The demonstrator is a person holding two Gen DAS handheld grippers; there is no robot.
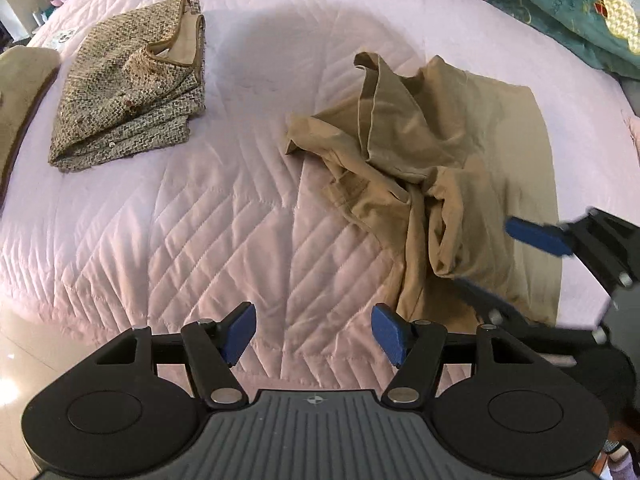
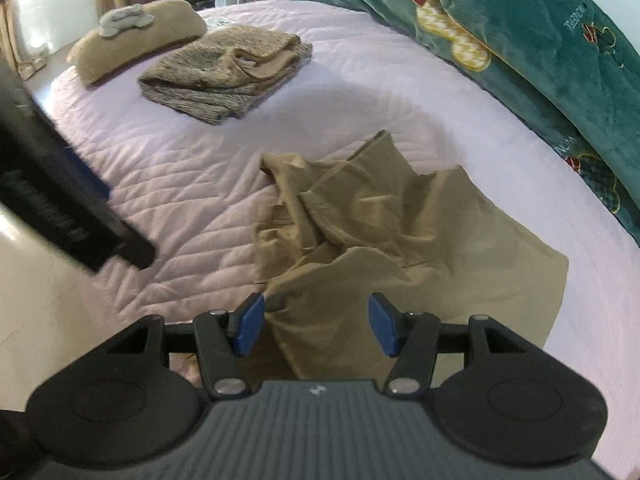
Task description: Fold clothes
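The khaki trousers [image 1: 432, 184] lie crumpled right of centre on the pink quilted bed [image 1: 200, 220]; the left hand-held gripper [image 1: 314, 334] and right hand-held gripper [image 2: 316, 330] hover wide, empty; each should pinch one near edge, then spread it flat before folding.

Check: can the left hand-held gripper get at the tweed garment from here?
Probably yes. The left hand-held gripper is open, holds nothing, and only bare pink quilt lies between it and the folded tweed garment. The crumpled tan garment sits off to the right.
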